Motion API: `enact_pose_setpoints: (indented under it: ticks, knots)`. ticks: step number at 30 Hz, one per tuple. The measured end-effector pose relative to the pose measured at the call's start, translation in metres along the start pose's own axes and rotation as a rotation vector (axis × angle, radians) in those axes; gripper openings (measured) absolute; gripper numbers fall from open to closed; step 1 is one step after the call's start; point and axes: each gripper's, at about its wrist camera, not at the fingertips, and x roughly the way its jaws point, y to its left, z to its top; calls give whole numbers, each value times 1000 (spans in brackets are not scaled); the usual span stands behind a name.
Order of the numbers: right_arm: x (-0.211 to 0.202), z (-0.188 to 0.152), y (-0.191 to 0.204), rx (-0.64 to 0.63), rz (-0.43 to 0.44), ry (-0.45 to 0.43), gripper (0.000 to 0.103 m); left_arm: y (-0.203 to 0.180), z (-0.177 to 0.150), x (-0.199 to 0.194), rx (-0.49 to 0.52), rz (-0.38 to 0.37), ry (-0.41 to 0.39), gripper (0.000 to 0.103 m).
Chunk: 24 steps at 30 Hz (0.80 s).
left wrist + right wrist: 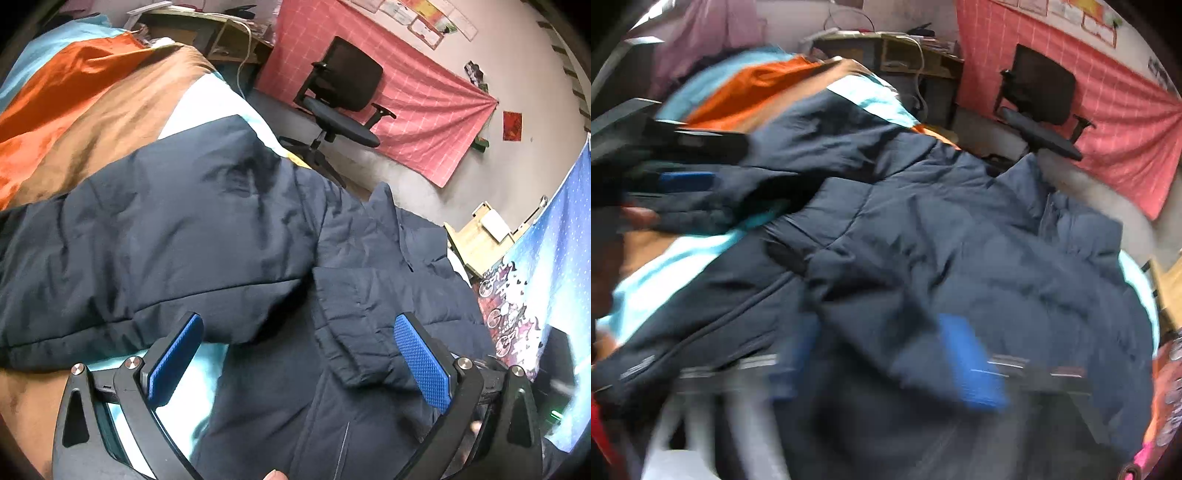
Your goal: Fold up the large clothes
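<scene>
A large dark navy padded jacket [207, 229] lies spread on a bed; it also fills the right wrist view [960, 240]. One sleeve [354, 325] is folded across the body and its cuff lies between my left gripper's blue pads [177, 354]. My left gripper [299, 350] is open just above the jacket, holding nothing. My right gripper [879, 354] is heavily blurred; its blue pads [971, 362] stand apart with jacket fabric bunched between them. The left gripper also shows at the left edge of the right wrist view [687, 181].
The bed [74, 110] has an orange, brown, white and light blue striped cover. A black office chair [340, 96] stands beyond the bed's far edge, before a pink cloth [424, 110] on the wall. A cluttered desk [905, 55] stands behind. A blue patterned cloth [546, 277] hangs at right.
</scene>
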Motion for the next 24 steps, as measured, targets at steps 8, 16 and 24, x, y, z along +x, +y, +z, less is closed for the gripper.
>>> enact_pose_setpoints:
  ticks: [8, 16, 24]
  knots:
    - [-84, -41, -77, 98, -236, -162, 98, -28, -12, 51, 125, 160, 37, 101]
    - [-52, -89, -243, 571, -376, 9, 65, -31, -42, 86, 198, 341, 77, 102]
    - [-13, -114, -259, 603, -328, 44, 64, -13, -55, 100, 125, 301, 90, 102]
